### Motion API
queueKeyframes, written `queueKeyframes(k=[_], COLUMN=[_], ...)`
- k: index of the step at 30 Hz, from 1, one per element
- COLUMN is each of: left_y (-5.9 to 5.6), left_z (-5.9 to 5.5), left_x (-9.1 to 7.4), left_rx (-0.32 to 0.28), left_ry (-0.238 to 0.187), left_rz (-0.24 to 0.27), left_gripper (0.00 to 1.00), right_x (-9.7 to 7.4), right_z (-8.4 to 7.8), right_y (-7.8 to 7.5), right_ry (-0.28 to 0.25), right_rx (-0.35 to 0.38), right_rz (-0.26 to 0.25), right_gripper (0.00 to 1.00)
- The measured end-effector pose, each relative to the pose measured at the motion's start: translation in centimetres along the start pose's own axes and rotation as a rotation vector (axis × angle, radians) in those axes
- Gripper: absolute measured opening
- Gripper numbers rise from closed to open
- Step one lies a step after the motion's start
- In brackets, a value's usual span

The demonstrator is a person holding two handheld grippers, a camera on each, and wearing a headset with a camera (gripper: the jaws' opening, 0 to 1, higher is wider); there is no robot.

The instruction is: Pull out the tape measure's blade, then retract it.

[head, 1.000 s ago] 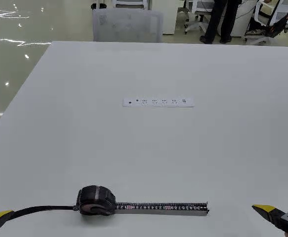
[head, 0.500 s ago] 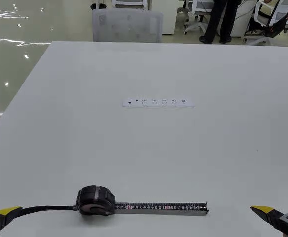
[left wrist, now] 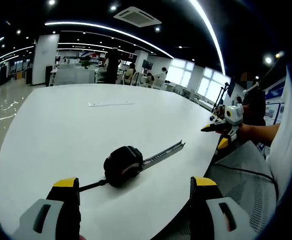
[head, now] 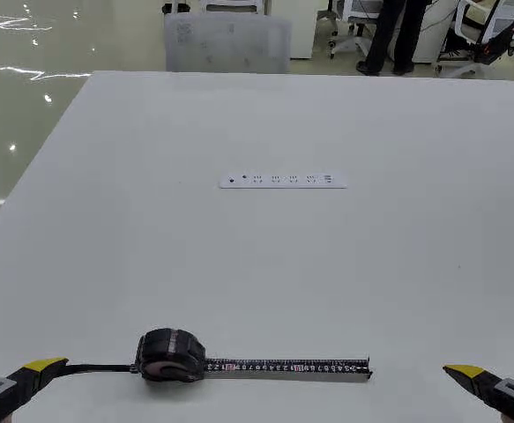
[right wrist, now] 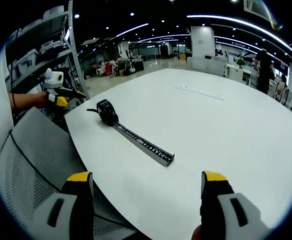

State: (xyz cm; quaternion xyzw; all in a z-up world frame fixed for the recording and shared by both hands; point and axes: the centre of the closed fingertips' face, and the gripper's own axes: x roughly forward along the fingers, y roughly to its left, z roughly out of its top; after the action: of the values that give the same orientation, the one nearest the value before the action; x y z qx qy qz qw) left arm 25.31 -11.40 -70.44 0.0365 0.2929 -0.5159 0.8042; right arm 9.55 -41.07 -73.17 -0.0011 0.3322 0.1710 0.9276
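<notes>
Head view: black round tape measure (head: 171, 356) lies at near edge of white table (head: 265, 256), blade (head: 287, 367) out rightward; left gripper (head: 38, 370) and right gripper (head: 475, 379) flank it, not touching.
Left gripper view: jaws spread, empty.
Right gripper view: same, presumably poised for retraction.

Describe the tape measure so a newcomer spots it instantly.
Start at the big white table; along its near edge, well in front of the flat white socket strip at mid-table, sits the tape measure. It is the dark round case with a graduated blade pulled out flat to one side and a black strap trailing the other.
</notes>
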Motion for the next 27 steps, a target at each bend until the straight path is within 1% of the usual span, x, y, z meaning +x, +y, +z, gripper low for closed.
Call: queueKeyframes(k=[3,7,13,16,18,24,26,27], left_y=[-0.4,-0.8,-1.2,-1.4,-1.5,-1.5,-1.4,-1.0], left_z=[0.5,1.0,1.5,1.3,1.5,1.5,1.4,1.2], left_x=[0.3,0.9,2.1,2.7,3.0,3.9,4.2,4.4], left_rx=[0.010,0.027,0.032,0.061,0.073,0.071,0.068,0.061], left_ry=[-0.008,-0.003,-0.001,0.021,0.024,0.035,0.044,0.060], left_rz=[-0.005,-0.014,-0.025,-0.033,-0.036,-0.036,-0.032,-0.017], left_gripper=[0.88,0.87,0.87,0.87,0.86,0.85,0.85,0.85], right_x=[0.0,0.0,0.0,0.1,0.2,0.4,0.5,0.5], right_z=[0.0,0.0,-0.1,-0.1,-0.1,-0.3,-0.4,-0.3], right_y=[0.1,0.2,0.1,0.2,0.2,0.4,0.3,0.3], right_ry=[-0.002,0.000,-0.003,-0.008,-0.009,-0.008,-0.008,-0.008], right_rx=[0.003,0.005,0.007,0.013,0.012,0.019,0.020,0.021], right_rz=[0.005,0.008,0.009,0.015,0.016,0.023,0.024,0.024], right_gripper=[0.90,0.90,0.90,0.89,0.89,0.89,0.89,0.89])
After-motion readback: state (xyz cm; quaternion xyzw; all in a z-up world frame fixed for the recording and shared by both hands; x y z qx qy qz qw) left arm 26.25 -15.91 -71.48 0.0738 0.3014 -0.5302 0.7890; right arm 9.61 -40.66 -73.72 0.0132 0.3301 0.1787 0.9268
